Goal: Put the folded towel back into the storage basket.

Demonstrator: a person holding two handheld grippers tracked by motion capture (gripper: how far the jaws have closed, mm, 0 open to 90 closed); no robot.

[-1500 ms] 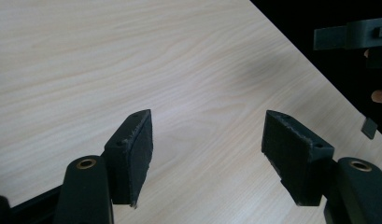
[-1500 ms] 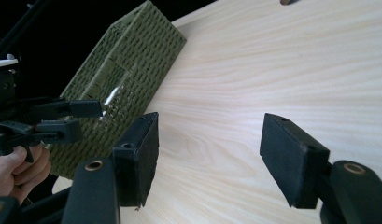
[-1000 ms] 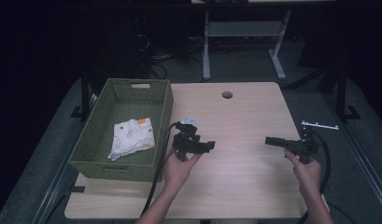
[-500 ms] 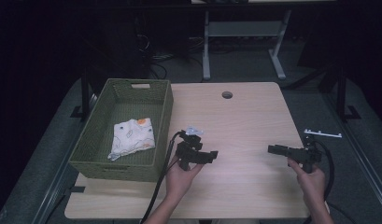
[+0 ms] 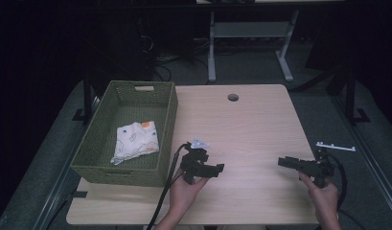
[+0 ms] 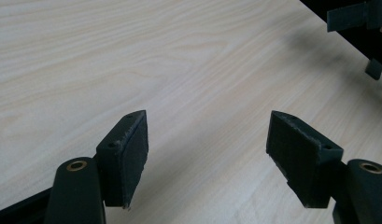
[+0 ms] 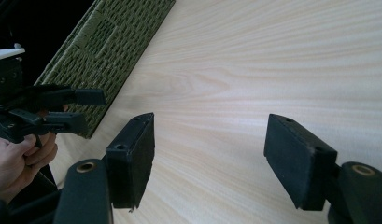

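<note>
1. The left gripper [image 5: 217,168], held in the person's left hand [image 5: 186,187], hovers over the light wooden table [image 5: 253,124] just beside the green woven basket [image 5: 167,108]; its 2 jaws stand spread with nothing between them.
2. The right gripper [image 5: 284,162] sits near the table's right edge, well apart from the left, jaws spread and empty.
3. A folded patterned cloth [image 5: 135,141] lies inside the basket.
4. A round hole [image 5: 233,97] marks the table's far side.
</note>
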